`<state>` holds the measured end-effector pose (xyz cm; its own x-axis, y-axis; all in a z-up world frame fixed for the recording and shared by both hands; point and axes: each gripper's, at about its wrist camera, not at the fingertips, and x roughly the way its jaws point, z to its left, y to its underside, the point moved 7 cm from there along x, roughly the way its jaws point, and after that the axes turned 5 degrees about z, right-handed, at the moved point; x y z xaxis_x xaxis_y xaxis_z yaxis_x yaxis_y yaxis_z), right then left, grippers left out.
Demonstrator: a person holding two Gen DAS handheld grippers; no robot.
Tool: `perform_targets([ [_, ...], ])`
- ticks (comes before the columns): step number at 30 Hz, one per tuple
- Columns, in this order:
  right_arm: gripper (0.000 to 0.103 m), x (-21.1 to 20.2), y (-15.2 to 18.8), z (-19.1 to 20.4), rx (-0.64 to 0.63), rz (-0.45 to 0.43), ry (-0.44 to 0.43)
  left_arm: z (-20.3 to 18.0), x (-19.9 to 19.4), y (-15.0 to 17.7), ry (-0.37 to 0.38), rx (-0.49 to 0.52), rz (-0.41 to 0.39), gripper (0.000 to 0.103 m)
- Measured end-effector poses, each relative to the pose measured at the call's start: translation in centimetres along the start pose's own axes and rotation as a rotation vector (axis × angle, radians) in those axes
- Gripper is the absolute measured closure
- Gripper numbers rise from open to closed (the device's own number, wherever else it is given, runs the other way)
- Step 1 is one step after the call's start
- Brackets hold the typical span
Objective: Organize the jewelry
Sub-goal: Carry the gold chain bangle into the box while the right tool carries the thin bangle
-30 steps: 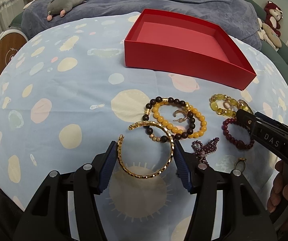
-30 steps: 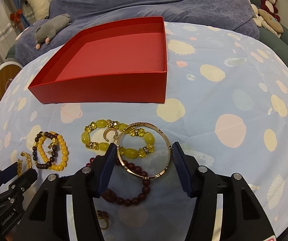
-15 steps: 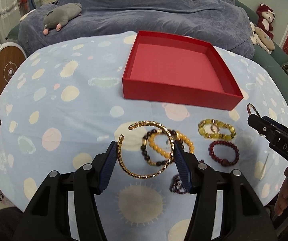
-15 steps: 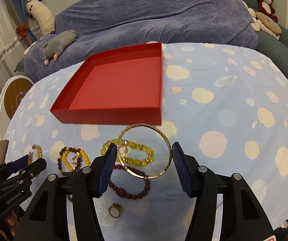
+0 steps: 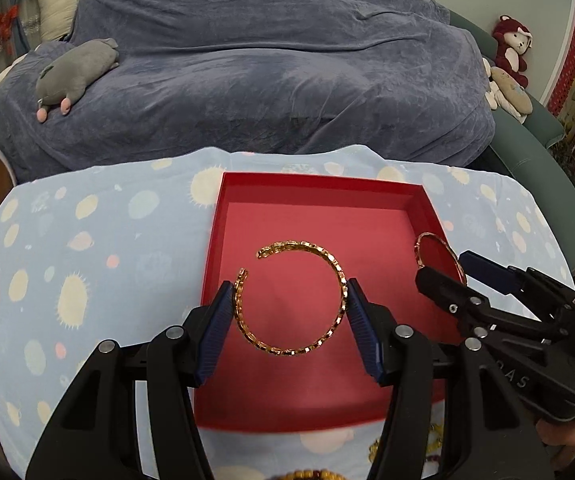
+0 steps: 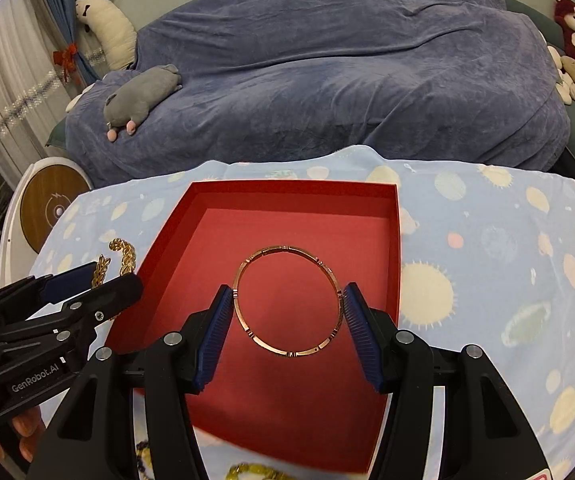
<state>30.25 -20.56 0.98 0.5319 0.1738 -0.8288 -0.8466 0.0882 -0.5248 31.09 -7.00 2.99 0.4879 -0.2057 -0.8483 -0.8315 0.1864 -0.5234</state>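
A gold open cuff bracelet (image 5: 338, 270) hangs over the floor of the red box (image 5: 214, 240), with my left gripper (image 5: 291, 312) shut on its two sides. In the right wrist view my right gripper (image 6: 289, 308) is shut on a thin rose-gold bangle (image 6: 287, 354), also above the red box (image 6: 287, 186). The two grippers are side by side. The right gripper (image 5: 443, 266) with its bangle (image 5: 427, 236) shows at the box's right wall. The left gripper (image 6: 109, 276) with the cuff (image 6: 127, 252) shows at the box's left wall.
The box sits on a light blue cloth (image 5: 87, 280) printed with planets. Beaded bracelets (image 6: 247, 471) lie on the cloth near the bottom edge, mostly hidden. Behind the table is a blue-covered couch (image 5: 267, 80) with a grey plush toy (image 5: 75, 68).
Both grippers lifted their bracelets off the pile on the cloth and carried them forward. They now hang over the inside of the red box. Neither grip changed.
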Motion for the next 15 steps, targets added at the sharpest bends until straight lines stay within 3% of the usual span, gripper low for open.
perform_targets([
  [8, 0.048, 6.6, -2.7, -1.8, -0.021, 0.082, 0.042, 0.6, 7.5, -2.9, -0.033, 0.014, 0.08, 0.049],
  [15, 0.048, 8.7, -3.1, -2.4, -0.072, 0.113, 0.091, 1.6, 10.1, -2.9, -0.044, 0.003, 0.105, 0.049],
])
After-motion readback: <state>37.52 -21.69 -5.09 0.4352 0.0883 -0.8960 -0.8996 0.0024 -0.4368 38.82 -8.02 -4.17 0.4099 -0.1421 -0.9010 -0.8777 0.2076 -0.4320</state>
